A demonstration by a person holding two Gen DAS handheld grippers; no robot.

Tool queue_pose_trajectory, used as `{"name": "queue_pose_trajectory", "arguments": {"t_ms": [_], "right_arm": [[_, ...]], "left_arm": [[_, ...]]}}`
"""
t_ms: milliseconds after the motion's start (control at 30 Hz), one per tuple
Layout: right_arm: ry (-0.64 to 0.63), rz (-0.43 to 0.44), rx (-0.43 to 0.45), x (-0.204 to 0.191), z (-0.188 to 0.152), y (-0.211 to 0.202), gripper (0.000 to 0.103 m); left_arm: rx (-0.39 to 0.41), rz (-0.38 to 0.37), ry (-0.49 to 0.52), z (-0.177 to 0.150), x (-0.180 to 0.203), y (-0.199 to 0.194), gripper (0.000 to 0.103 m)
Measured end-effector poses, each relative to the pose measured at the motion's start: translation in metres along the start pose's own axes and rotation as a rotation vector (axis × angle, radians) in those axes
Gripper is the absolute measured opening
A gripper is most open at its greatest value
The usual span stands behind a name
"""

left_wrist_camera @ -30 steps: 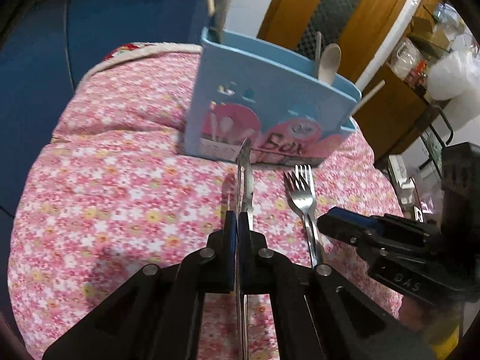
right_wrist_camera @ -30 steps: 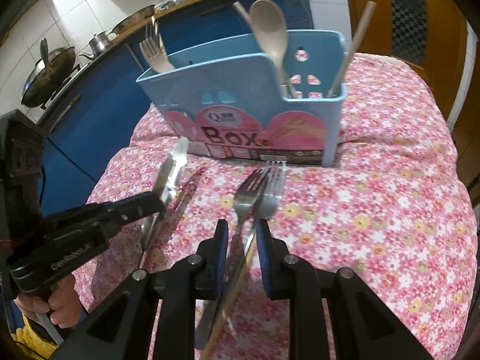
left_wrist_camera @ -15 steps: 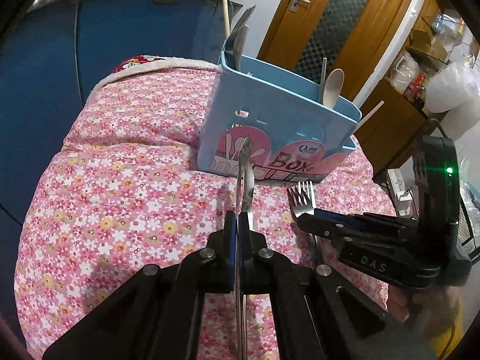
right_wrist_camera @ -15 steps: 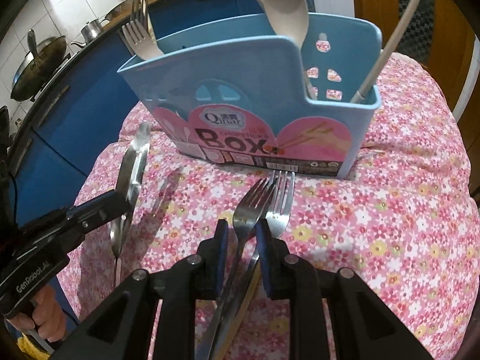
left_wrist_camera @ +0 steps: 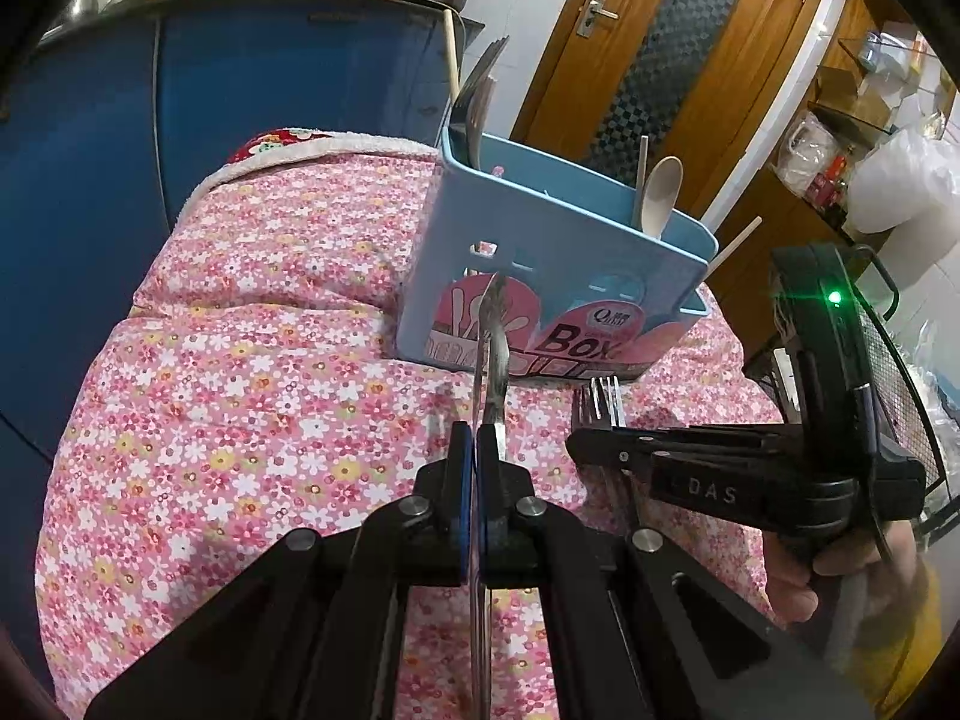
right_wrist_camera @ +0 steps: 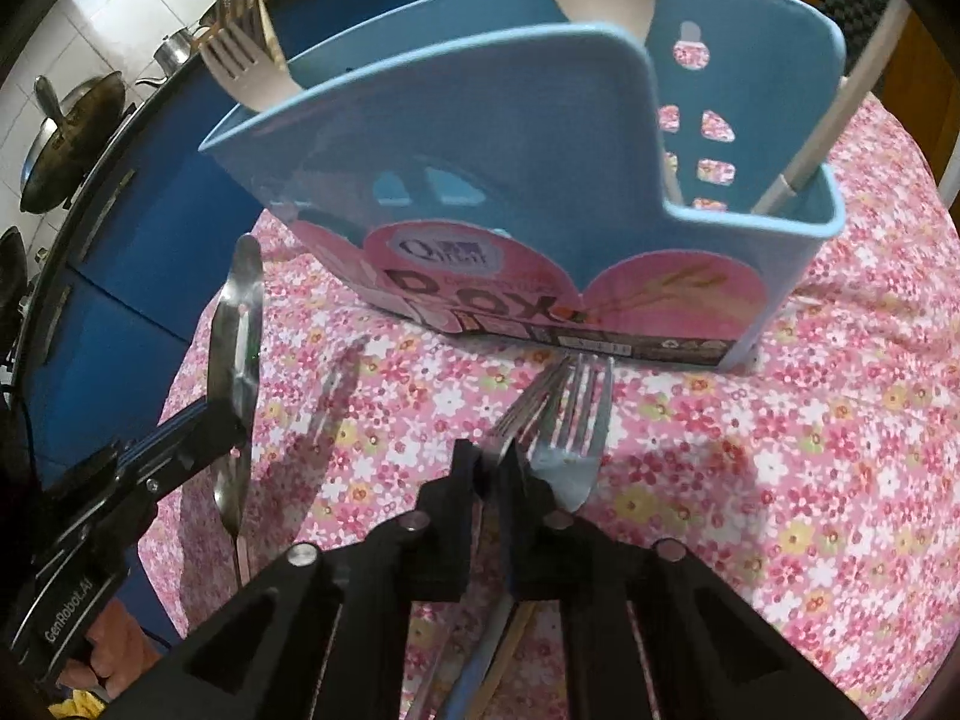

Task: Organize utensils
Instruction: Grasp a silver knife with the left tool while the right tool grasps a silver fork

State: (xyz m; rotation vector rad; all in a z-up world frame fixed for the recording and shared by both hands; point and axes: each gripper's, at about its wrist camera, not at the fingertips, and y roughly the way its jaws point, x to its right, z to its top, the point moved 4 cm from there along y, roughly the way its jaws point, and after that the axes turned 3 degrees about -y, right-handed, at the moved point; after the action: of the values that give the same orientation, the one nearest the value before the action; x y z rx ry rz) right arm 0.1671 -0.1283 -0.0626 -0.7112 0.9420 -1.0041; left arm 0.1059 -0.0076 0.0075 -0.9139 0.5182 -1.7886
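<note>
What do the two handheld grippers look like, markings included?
Both are black, with angular arms and silver pivot bolts. The left gripper has blue finger pads and white "GenRobot.AI" lettering on its body. The right gripper also shows a blue pad edge, carries "DAS" lettering on its side, and has a green indicator light lit on its rear housing.

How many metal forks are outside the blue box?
2. One fork is clamped in the right gripper; the other fork lies just right of it on the tablecloth. None seems hidden.
</note>
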Motion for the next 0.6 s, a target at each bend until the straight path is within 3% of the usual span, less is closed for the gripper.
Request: {"name": "queue_pose_trajectory", "arguments": {"t_ms": [167,333,600], "right_arm": [[0.014,0.071,0.041,-0.006,-0.006,-0.011,0.005],[0.022,0.117,0.151,-0.012,-0.015,-0.040,0.004],[-0.011,0.053,0.370,-0.018,-0.030,-0.092,0.004]], "left_arm": [[0.019,-0.012,0.002,-0.001,0.006,-0.007,0.000],[0.059,-0.030,0.001,0.000,0.011,-0.017,0.000],[0.159,-0.057,0.018,0.008,0.023,-0.039,0.000]]}}
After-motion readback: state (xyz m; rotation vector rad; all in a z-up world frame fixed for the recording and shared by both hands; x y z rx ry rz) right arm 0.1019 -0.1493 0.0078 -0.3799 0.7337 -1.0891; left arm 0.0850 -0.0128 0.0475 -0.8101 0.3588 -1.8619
